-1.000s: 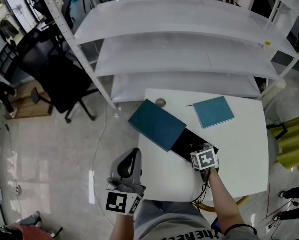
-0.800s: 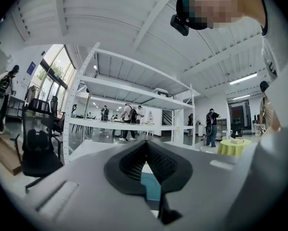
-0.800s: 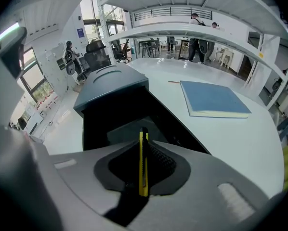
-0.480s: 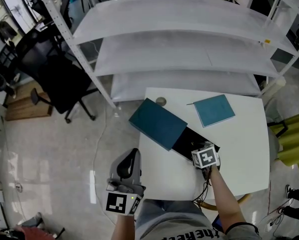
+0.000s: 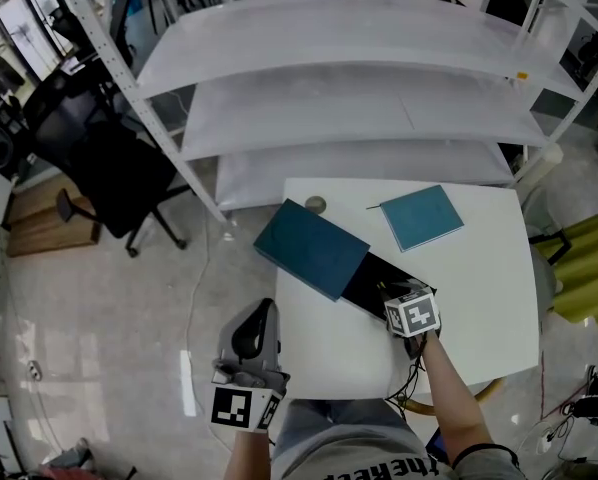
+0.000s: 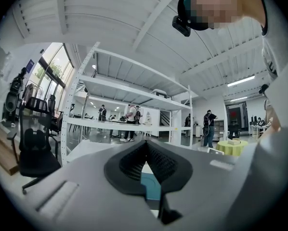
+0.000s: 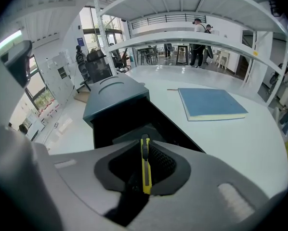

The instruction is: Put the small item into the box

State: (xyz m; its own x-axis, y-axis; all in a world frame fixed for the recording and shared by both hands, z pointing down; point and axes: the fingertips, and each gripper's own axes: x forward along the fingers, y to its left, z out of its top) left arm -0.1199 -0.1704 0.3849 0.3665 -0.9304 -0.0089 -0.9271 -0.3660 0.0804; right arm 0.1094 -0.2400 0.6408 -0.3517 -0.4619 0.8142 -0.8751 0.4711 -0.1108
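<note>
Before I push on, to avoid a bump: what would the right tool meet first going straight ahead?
Likely the black inside of the dark teal sliding box, just ahead of the right tool and the slim yellow-and-black cutter it grips; depth is unclear.

The white table (image 5: 484, 303) bears a teal-lidded black box (image 5: 314, 251), a blue book (image 5: 422, 217) and a small disc (image 5: 315, 205).

Slim yellow-and-black knife (image 7: 145, 172), on edge, clamped in the right tongs (image 7: 144, 146) at the box's (image 7: 134, 121) open end. Black box lies on the table (image 5: 479, 298), teal lid (image 5: 311, 248) slid aside.
</note>
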